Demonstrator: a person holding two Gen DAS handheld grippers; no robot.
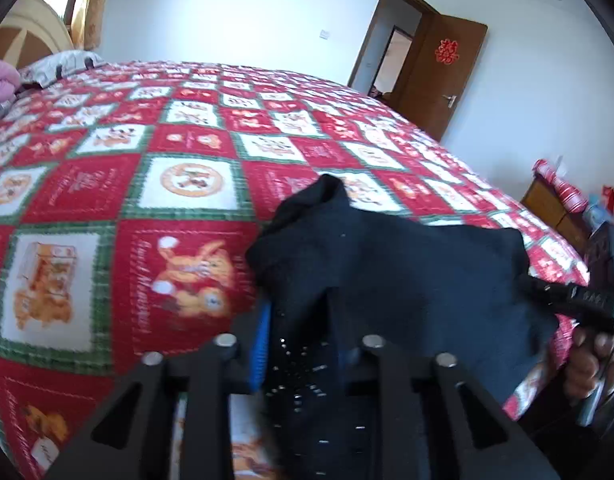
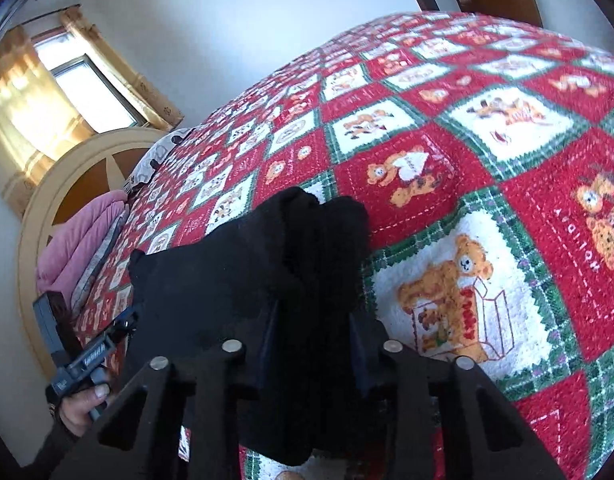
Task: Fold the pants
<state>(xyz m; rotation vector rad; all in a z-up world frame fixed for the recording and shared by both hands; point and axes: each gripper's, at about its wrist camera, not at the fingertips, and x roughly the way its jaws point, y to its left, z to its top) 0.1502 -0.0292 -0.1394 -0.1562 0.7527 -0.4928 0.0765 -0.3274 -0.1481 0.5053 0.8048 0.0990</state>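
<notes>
Pants (image 1: 387,264), black, bunched at the near edge of the red quilt (image 1: 107,208): my left gripper (image 1: 303,344) and right gripper (image 2: 311,340) each clamp a fold, apparently to spread the fabric taut for folding.

Black pants (image 1: 387,264) bury both claws' fingertips; quilt (image 1: 107,200) print perhaps motion-blurred.

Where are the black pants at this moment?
The black pants are bunched on the red patchwork bedspread at its near edge, gripped by the left gripper and the right gripper.
</notes>
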